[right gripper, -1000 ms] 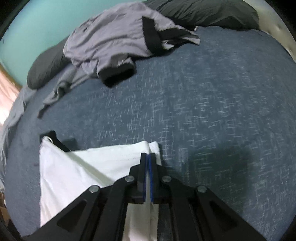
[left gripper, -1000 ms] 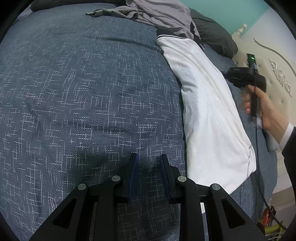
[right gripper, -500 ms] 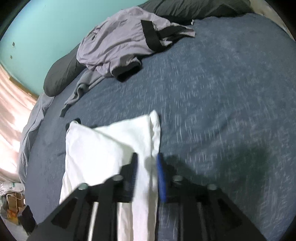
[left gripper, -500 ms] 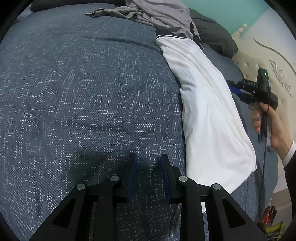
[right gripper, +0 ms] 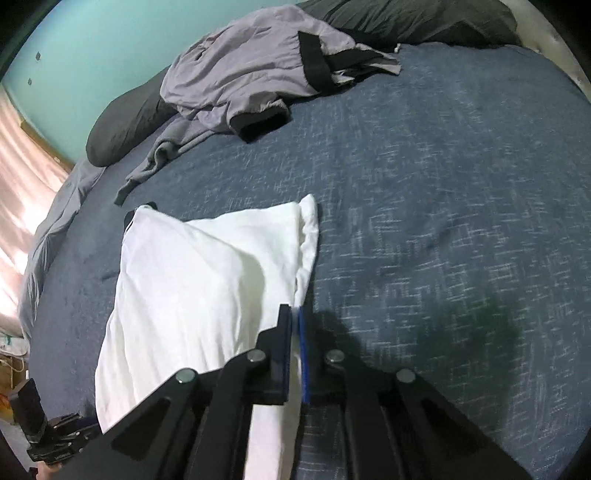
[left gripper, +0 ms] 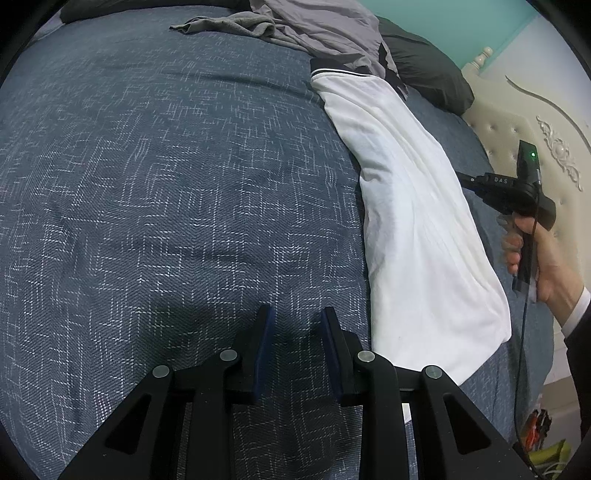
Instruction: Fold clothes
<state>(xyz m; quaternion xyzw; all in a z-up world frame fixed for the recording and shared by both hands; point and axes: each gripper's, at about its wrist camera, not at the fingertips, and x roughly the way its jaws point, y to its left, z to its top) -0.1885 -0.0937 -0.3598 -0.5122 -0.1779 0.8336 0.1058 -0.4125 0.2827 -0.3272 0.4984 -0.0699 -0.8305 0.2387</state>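
Bedroom: quilted bed (left gripper: 147, 184), pillows (right gripper: 125, 122)

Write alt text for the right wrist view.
The right claw, shut, sits at the edge of a folded white garment on a blue bedspread. Behind lie a crumpled grey garment and dark pillows.

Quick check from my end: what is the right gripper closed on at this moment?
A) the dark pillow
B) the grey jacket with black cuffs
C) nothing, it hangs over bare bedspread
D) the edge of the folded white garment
D: in the right wrist view the right gripper has its blue pads pinched together on the edge of the folded white garment, while the grey jacket lies far off by the dark pillow.
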